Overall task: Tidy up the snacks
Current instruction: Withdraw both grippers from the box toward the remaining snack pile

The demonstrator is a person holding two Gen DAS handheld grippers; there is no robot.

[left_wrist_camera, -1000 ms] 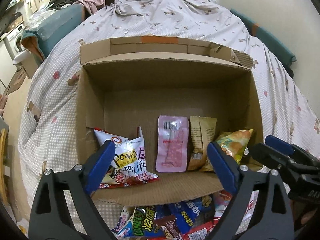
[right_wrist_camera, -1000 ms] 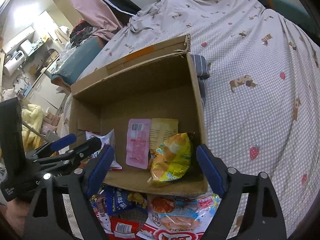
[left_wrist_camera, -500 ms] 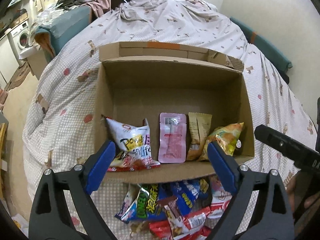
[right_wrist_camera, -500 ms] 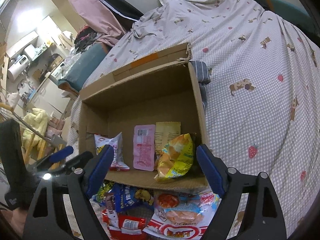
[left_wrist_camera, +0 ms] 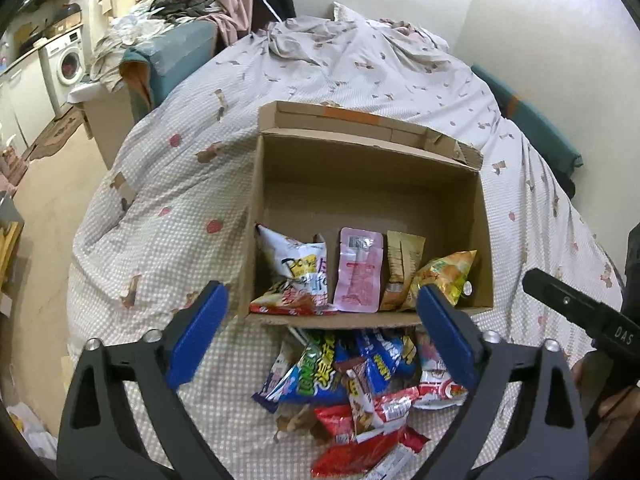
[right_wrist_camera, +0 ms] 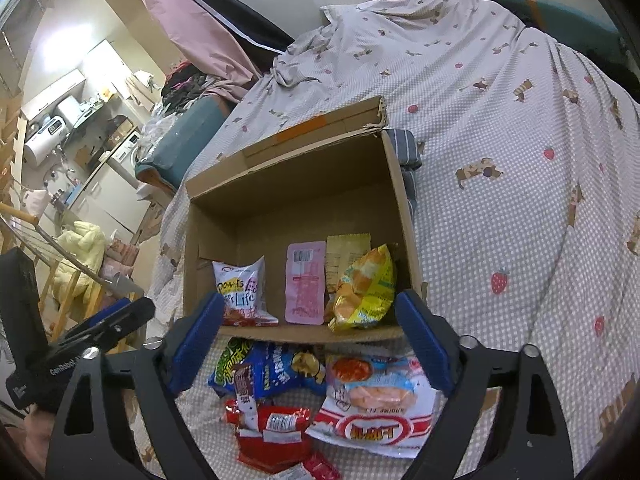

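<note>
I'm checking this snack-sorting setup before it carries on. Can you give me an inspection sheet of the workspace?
Surface: bed with dotted cover.
Job's things: cardboard box holding four packets: white bag, pink pouch, tan pouch, yellow bag; snack pile loose in front of the box.
Clutter: striped cloth beside the box.
Grippers: left gripper and right gripper, jaws opening, nothing between them.
Cables: nothing seen.
Surroundings: washing machine, heaped clothes.
</note>
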